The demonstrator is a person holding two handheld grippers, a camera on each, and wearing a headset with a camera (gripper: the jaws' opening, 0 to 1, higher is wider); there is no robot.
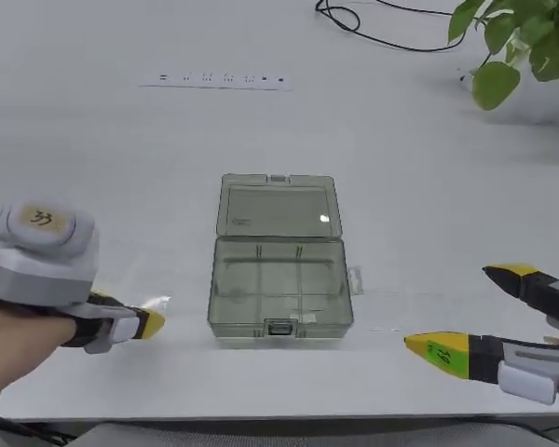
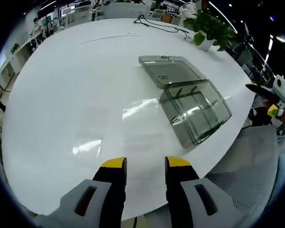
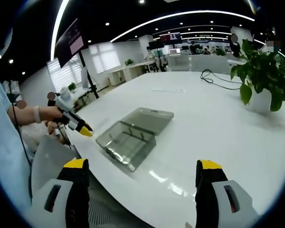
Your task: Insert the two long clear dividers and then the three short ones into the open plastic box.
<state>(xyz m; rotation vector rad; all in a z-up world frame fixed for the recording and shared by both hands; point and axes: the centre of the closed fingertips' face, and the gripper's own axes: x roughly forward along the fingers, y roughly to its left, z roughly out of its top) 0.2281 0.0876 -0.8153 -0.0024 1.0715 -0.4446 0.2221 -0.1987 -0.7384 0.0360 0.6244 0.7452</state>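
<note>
The open clear plastic box [image 1: 242, 326] sits mid-table with its lid [image 1: 278, 207] laid back behind it. Thin clear partition lines show inside the box [image 2: 194, 111]. Faint clear flat pieces [image 2: 88, 145] lie on the white table just ahead of my left gripper [image 2: 145, 164], and one glints beside it [image 1: 158, 303]. A small clear piece [image 1: 356, 279] rests against the box's right side. My left gripper [image 1: 144, 321] is left of the box, open and holding nothing. Right of the box, my right gripper [image 1: 475, 310] stands wide open and holds nothing [image 3: 142, 166].
A white power strip [image 1: 219, 79] lies far back, with a black cable [image 1: 382, 33] and a potted plant [image 1: 517, 47] at the back right. The table's front edge [image 1: 279, 405] runs close below the box. A mesh chair [image 2: 237, 175] stands by that edge.
</note>
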